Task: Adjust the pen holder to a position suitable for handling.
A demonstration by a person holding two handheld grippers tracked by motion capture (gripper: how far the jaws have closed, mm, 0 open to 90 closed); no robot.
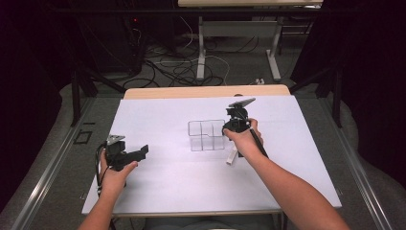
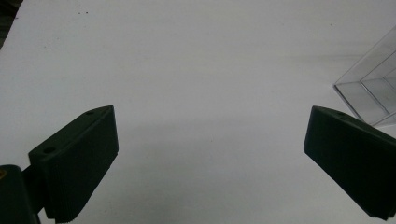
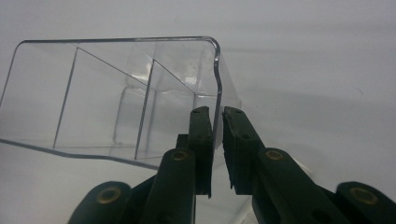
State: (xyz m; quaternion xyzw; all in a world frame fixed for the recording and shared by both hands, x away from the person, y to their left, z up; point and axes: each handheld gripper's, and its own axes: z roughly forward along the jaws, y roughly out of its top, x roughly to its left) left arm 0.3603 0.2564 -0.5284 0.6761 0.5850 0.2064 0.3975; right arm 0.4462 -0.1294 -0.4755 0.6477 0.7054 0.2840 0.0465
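My right tool (image 3: 217, 154) pinches the side wall of the clear divided box (image 1: 207, 135), which sits mid-frame on the white table (image 1: 158, 191); one jaw is inside, one outside, probably so I can drag it by the rim. My left tool (image 1: 130, 155) waits lower left, jaws wide and empty, likely keeping clear until needed.

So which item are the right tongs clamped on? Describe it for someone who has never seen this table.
Start at the white sheet covering the table, then look to its middle. There stands a clear plastic organiser box, its inside split by see-through dividers, with the right tongs pinching its near wall. Unlike the small white strip lying beside it, it is transparent.
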